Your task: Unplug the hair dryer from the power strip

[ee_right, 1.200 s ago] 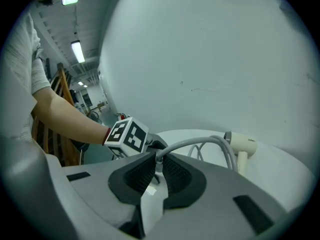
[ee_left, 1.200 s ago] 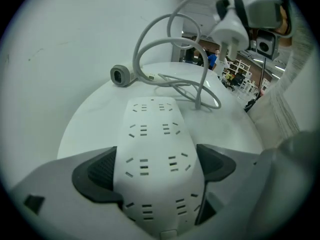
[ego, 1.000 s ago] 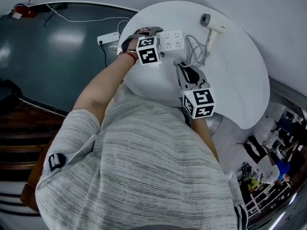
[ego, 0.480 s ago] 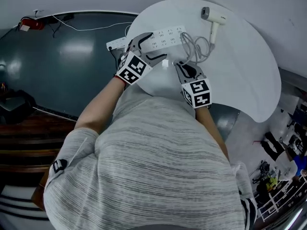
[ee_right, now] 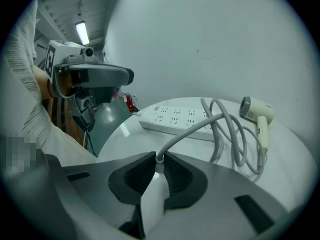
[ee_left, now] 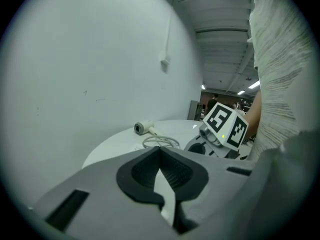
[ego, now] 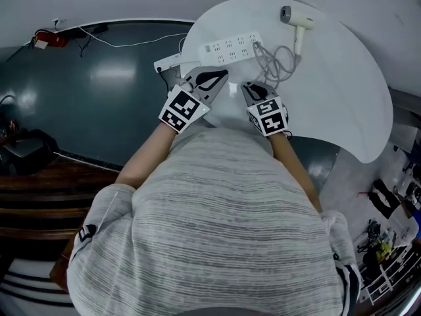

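Plug [ee_right: 150, 199] sits clamped in the right gripper [ee_right: 159, 159], clear of the power strip [ee_right: 175, 116] lying crosswise ahead; left gripper [ee_left: 160, 151] is closed, empty.

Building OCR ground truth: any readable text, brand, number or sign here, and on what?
No readable text in any view.
On the left gripper's marker cube and right gripper's marker cube: square patterns only, no letters.
On the power strip and hair dryer: no print visible.
The sleeve patch: too small to read.
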`<action>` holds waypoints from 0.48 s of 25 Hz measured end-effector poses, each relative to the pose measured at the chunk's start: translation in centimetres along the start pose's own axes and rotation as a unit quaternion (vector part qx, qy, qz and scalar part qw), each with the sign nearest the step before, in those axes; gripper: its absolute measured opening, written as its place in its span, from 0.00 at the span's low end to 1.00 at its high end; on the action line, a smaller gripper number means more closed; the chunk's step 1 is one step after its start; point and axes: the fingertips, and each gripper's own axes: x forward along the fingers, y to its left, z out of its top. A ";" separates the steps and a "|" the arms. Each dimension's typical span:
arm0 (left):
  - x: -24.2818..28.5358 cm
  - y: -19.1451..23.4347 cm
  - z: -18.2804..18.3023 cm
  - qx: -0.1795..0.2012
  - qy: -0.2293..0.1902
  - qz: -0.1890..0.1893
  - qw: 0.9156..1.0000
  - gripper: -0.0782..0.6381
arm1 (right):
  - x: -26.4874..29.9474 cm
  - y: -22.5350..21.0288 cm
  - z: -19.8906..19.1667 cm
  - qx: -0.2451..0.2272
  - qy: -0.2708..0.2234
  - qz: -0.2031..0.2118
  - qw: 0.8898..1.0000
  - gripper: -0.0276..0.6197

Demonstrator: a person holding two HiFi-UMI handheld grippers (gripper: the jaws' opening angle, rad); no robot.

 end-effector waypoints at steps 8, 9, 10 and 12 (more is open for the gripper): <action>-1.9 1.0 1.3 -0.009 -0.022 0.003 1.000 0.12 | -0.2 0.0 0.1 0.039 -0.003 -0.022 0.999 0.22; -1.9 1.0 1.6 -0.010 -0.025 0.000 1.000 0.12 | -0.8 -0.3 0.3 0.045 -0.010 -0.026 0.999 0.22; -1.9 0.9 1.9 -0.011 -0.028 -0.003 1.000 0.12 | -1.4 -0.5 0.6 0.049 -0.019 -0.030 0.998 0.22; -2.2 0.5 2.6 -0.010 -0.035 -0.012 0.999 0.12 | -3.2 -0.7 1.4 0.056 -0.039 -0.038 0.997 0.22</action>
